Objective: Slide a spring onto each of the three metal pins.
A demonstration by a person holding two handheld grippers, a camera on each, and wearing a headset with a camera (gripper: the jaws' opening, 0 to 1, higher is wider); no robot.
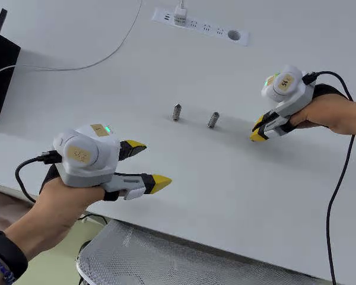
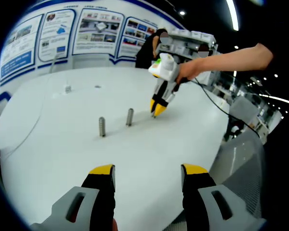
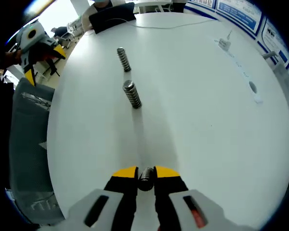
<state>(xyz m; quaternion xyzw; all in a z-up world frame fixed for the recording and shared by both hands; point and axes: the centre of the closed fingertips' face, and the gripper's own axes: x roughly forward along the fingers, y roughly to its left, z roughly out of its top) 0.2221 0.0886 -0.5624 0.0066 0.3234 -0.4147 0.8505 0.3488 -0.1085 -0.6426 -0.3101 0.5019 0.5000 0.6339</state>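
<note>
White workbench, spring-wrapped pin and its twin standing mid-table, right gripper clenched on a third spring, left gripper with jaws spread, empty

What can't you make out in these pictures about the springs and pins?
- Head view: the right gripper, tips down at the table, hides what it holds.
- Right gripper view: the jaws cover the lower end of the held spring; any pin beneath cannot be told.
- Nearer spring and farther spring, right gripper view: coils cover whatever stands inside.
- Head view, left edge: a black object is cut off.
</note>
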